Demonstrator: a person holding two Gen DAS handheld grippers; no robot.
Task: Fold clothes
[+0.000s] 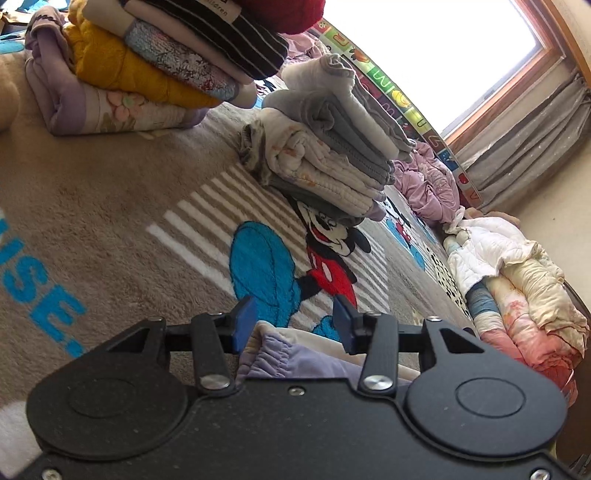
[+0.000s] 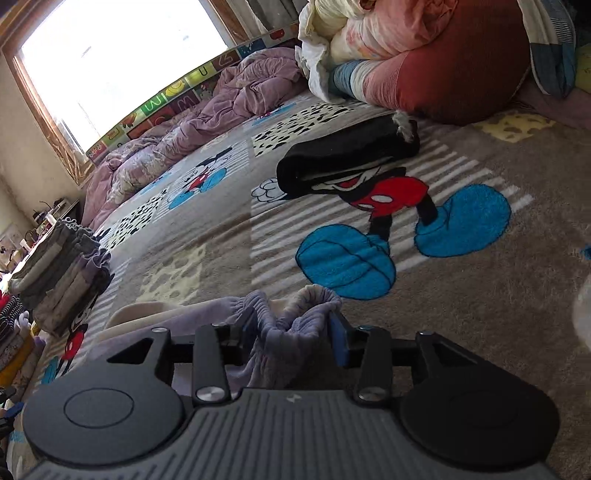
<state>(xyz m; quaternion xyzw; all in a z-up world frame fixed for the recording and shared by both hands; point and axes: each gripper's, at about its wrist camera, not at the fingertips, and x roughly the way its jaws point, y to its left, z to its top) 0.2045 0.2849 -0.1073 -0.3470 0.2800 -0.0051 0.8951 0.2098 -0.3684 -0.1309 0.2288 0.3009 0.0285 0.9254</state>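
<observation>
Big cartoon-mouse rug [image 1: 110, 192] is covering the floor, with two folded stacks [image 1: 325, 162] sitting on it. From the left wrist, the left gripper [image 1: 293, 325] is hanging spread open over a lilac garment [image 1: 295, 360] on the rug. From the right wrist, the right gripper [image 2: 295, 328] is pinching that garment's bunched elastic waistband [image 2: 291, 321]; a black folded piece [image 2: 347, 155] is lying further off.

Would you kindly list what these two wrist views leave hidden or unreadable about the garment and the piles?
- Lavender garment, left wrist view: mostly hidden behind the left gripper; type unclear.
- Right gripper, right wrist view: bunched waistband covers the left finger; grip uncertain.
- Folded stack, left wrist view: top cut off by the frame edge.
- Label on it: partly cropped.
</observation>
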